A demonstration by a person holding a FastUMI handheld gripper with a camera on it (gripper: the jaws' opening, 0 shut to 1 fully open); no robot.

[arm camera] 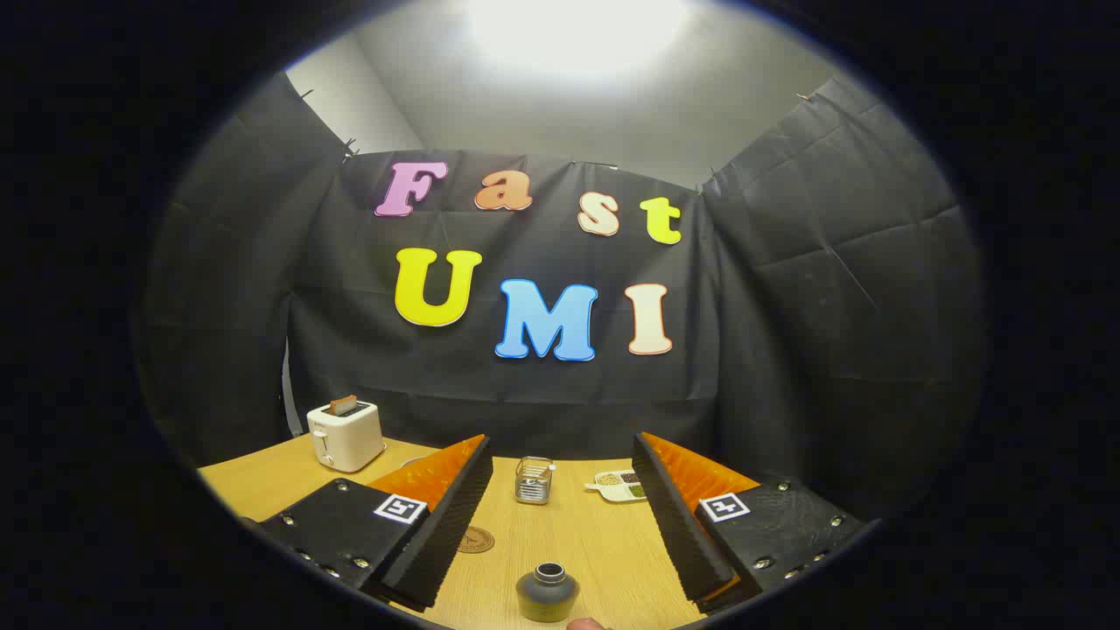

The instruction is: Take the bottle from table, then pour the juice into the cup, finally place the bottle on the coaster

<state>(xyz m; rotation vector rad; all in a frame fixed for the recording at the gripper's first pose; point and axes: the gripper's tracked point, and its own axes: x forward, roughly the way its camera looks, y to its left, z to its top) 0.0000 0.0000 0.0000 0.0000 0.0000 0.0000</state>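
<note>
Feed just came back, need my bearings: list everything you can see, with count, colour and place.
bottle: 1, dark grey, open top, on the table between the fingers, near their base
coaster: 1, brown, round, flat on the table beside the left finger
cup: 1, clear glass, beyond the fingertips
dish: 1, white, divided, holding small foods, right of the cup
toaster: 1, white, a slice sticking up, far left corner
table: 1, light wood
gripper: 1, fingers spread wide, touching nothing
</note>
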